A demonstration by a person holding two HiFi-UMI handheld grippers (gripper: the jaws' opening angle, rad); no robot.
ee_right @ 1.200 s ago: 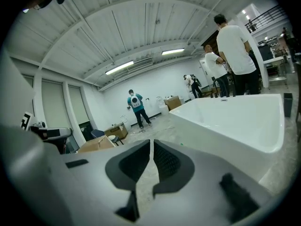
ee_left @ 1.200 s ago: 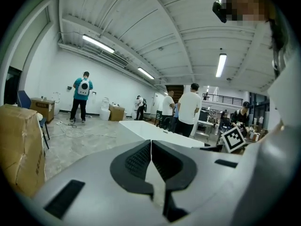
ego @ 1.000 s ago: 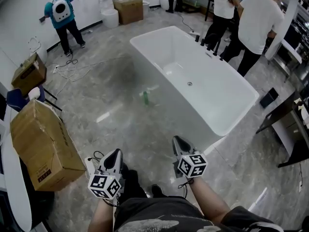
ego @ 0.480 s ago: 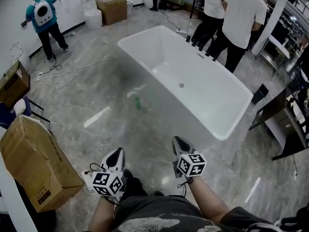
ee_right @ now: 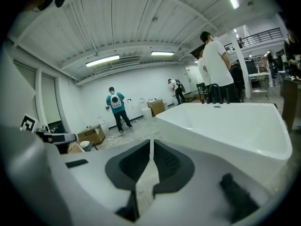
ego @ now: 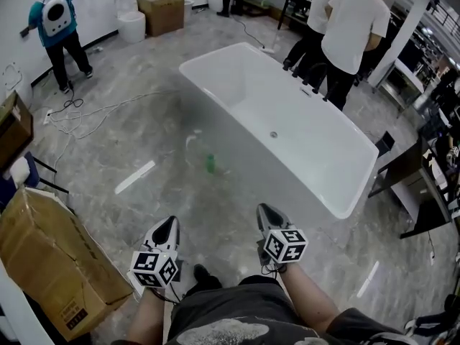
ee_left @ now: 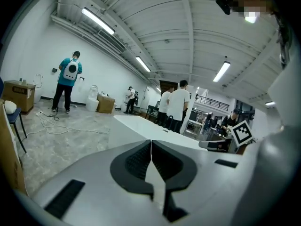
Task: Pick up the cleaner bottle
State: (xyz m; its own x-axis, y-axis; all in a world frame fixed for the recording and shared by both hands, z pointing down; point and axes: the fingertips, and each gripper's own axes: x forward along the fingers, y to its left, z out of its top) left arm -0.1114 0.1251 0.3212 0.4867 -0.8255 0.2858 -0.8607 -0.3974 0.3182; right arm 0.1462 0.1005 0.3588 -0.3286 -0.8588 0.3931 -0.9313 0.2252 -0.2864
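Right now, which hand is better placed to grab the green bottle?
Probably left, narrowly. The bottle sits on the floor beside the tub; the left tongs have bare floor ahead, the right tongs face the tub wall. Both are shut.

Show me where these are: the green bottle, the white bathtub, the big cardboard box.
green bottle [ego: 210, 164], head view, middle of its body.
white bathtub [ego: 316, 146], head view, bare inner floor.
big cardboard box [ego: 61, 250], head view, its top face.
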